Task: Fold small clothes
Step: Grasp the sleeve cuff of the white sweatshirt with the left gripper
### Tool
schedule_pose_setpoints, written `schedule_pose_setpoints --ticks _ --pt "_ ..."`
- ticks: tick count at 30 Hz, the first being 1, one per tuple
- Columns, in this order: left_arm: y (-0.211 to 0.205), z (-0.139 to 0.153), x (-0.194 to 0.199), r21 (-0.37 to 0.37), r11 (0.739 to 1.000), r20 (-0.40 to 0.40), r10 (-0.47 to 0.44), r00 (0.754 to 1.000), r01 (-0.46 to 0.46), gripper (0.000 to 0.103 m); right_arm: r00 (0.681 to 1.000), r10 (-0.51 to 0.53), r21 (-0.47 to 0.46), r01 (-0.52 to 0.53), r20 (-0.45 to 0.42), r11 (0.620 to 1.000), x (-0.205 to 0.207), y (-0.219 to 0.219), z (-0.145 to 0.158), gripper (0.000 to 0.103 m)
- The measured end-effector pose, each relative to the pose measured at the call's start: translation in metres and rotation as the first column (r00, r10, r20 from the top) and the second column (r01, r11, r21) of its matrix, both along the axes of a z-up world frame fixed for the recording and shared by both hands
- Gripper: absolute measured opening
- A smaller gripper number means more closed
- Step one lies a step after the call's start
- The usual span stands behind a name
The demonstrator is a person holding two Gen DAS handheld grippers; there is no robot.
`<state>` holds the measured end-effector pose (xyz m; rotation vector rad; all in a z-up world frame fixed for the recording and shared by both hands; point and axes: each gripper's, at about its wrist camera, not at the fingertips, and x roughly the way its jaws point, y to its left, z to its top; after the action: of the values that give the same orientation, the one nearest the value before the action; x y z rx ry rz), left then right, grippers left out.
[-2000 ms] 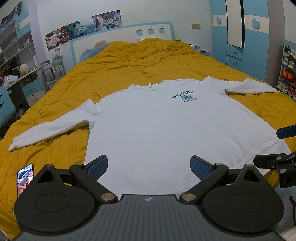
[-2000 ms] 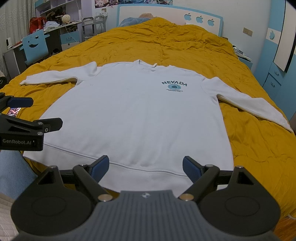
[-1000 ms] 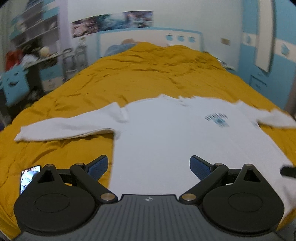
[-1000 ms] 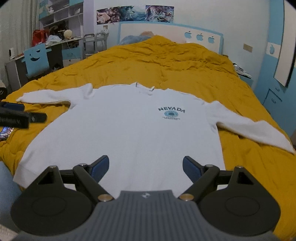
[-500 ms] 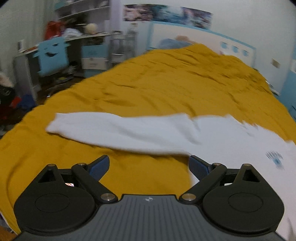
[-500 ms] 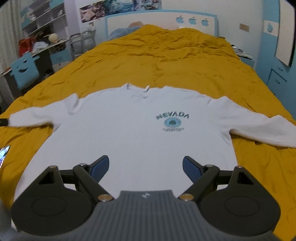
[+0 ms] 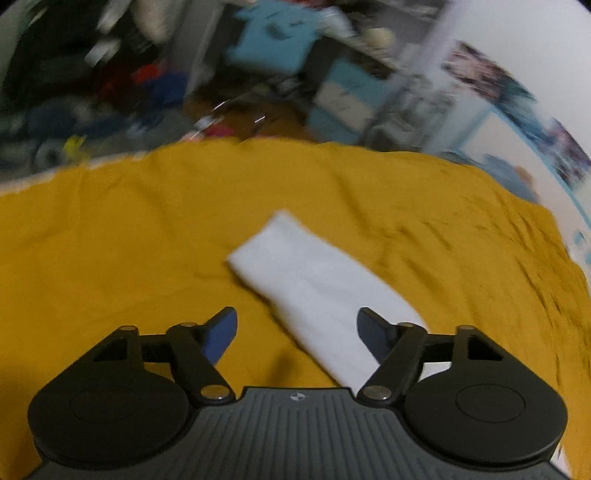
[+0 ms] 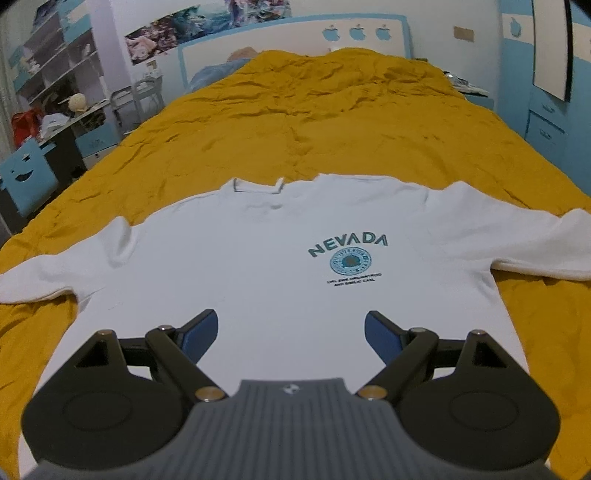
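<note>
A white long-sleeved sweatshirt (image 8: pixel 288 258) with a teal NEVADA print lies flat, front up, on the mustard-yellow bedspread (image 8: pixel 332 122), both sleeves spread out sideways. The right wrist view shows my right gripper (image 8: pixel 291 334) open above the shirt's lower body, nothing between its blue pads. The left wrist view is blurred. There my left gripper (image 7: pixel 297 332) hovers over the end of the shirt's left sleeve (image 7: pixel 314 284), whose cuff points away from me. Its jaws are closing but still stand wide, and the pads do not press on the sleeve.
The bed's left edge (image 7: pixel 74 173) runs past the sleeve cuff, with a cluttered floor and a blue chair (image 7: pixel 273 33) beyond. A desk and shelves (image 8: pixel 55 110) stand left of the bed, a blue wardrobe (image 8: pixel 546 110) stands on the right, and the headboard (image 8: pixel 295 40) is at the far end.
My left gripper swung left from the shirt's body out along the left sleeve to its cuff, rolling as it went, and its jaws narrowed a little. My right gripper moved closer over the shirt's body.
</note>
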<state>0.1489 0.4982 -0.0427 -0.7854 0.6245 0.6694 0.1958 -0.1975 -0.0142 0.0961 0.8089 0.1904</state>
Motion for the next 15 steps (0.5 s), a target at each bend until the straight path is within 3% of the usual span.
schedule_pose_setpoints --ticks 3,5,7,8,9,10,12,15 --pt "0.022 -0.02 0.003 -0.097 0.993 0.05 0.07 0.996 -0.065 0.084 1.0 -0.024 0.003 0.024 -0.011 1.0 0.01 0.0 -0.005 0.082" --pt "0.03 -0.026 0.005 -0.116 0.99 0.076 0.09 0.993 -0.08 0.081 1.0 -0.027 0.008 0.027 -0.009 1.0 0.014 0.003 -0.007 0.082" --pt "0.036 -0.031 0.007 -0.128 0.988 0.1 0.1 0.99 -0.087 0.064 1.0 -0.014 -0.003 0.014 -0.009 1.0 0.017 0.008 -0.009 0.082" --pt "0.037 -0.034 0.005 -0.143 0.985 0.11 0.116 0.987 -0.1 0.052 1.0 -0.004 -0.019 0.004 -0.009 1.0 0.02 0.012 -0.01 0.082" --pt "0.039 -0.036 0.005 -0.153 0.983 0.117 0.117 0.986 -0.099 0.033 1.0 0.002 -0.034 -0.002 -0.005 0.999 0.021 0.015 -0.011 0.082" --pt "0.04 -0.037 0.007 -0.152 0.984 0.121 0.108 0.987 -0.089 0.027 1.0 0.008 -0.052 -0.008 0.0 0.999 0.022 0.018 -0.011 0.082" --pt "0.037 -0.032 0.007 -0.105 0.992 0.122 0.081 0.989 -0.068 0.009 1.0 0.021 -0.075 -0.021 0.006 0.997 0.024 0.024 -0.013 0.082" --pt "0.012 -0.001 0.013 0.047 0.999 0.131 -0.007 0.991 0.001 0.007 0.999 0.052 -0.084 -0.051 0.008 0.995 0.025 0.03 -0.014 0.082"
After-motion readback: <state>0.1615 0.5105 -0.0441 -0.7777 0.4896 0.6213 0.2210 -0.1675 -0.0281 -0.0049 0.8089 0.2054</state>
